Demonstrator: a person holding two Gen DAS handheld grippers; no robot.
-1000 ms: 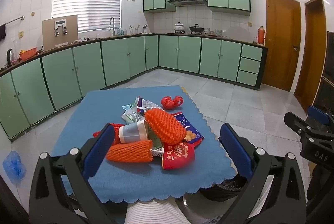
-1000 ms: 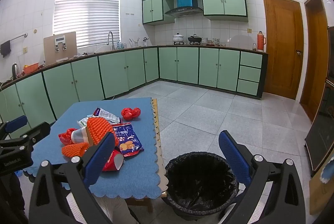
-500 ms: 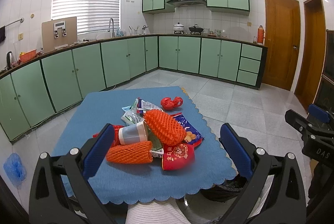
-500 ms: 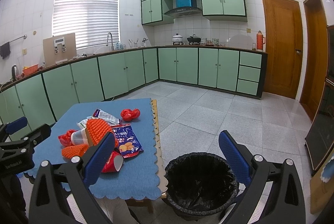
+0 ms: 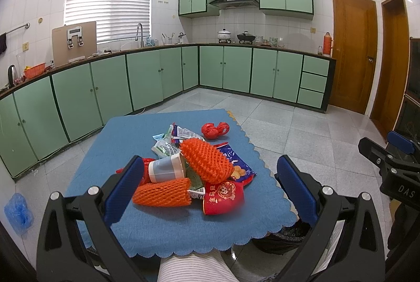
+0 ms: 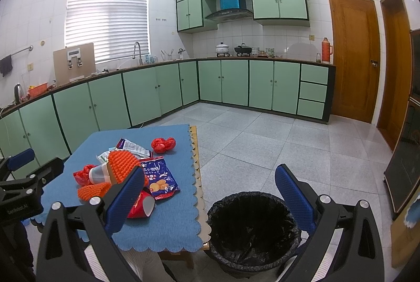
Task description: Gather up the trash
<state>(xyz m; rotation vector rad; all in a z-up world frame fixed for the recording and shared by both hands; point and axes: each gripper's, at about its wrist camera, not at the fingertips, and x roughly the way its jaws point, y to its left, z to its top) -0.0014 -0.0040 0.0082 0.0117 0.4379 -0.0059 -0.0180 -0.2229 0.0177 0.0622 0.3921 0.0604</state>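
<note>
Where litter piles: orange foam nets (image 5: 207, 163) | red cup (image 5: 223, 198), possibly paper

Orange foam nets (image 5: 207, 164), blue tablecloth (image 5: 168, 229)

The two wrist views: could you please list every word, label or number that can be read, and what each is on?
"DAS" on the right gripper's black body.
"GenRobot.AI" on the left gripper's black body.
Chinese characters on the red paper cup: too blurred to read reliably.
Print on the blue snack bag: too small to read.
</note>
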